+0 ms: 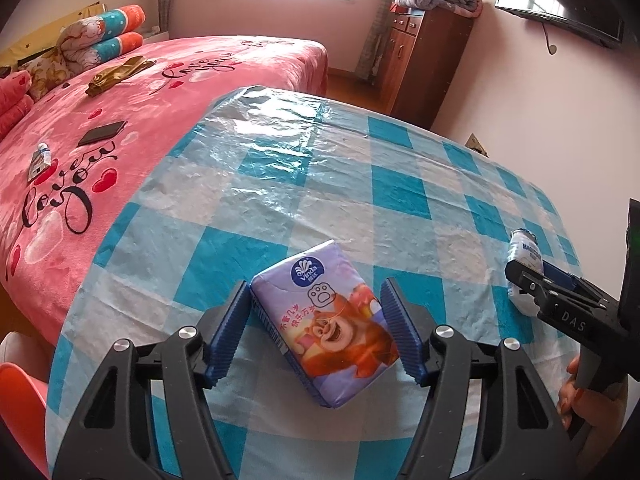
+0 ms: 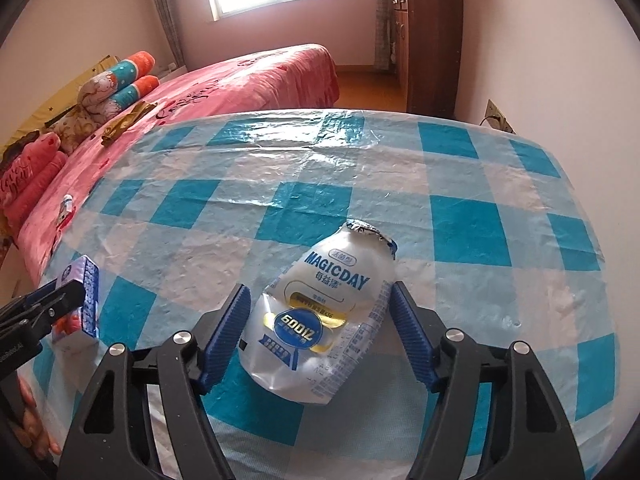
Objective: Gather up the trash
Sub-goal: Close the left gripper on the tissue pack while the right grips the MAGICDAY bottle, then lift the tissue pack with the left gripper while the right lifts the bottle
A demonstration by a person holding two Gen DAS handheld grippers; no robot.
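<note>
A purple tissue pack (image 1: pixel 326 322) with a cartoon bear lies on the blue-checked table (image 1: pixel 360 168). My left gripper (image 1: pixel 316 296) is open, its blue pads on either side of the pack, the left pad about touching it. A crushed white MAGICDAY bottle (image 2: pixel 320 320) lies on the table (image 2: pixel 400 168). My right gripper (image 2: pixel 318 300) is open around it, pads close to both sides. The bottle (image 1: pixel 524 260) and right gripper (image 1: pixel 520 280) show at the right of the left wrist view. The tissue pack (image 2: pixel 86 296) and the left gripper (image 2: pixel 68 294) show at the left of the right wrist view.
A pink bed (image 1: pixel 120 120) stands left of the table with a phone (image 1: pixel 102 133), a small tube (image 1: pixel 40 160), a brown cloth (image 1: pixel 116 76) and rolled bedding (image 1: pixel 100 40). A wooden cabinet (image 1: pixel 420 60) stands at the far wall. An orange chair (image 1: pixel 16 392) is at the lower left.
</note>
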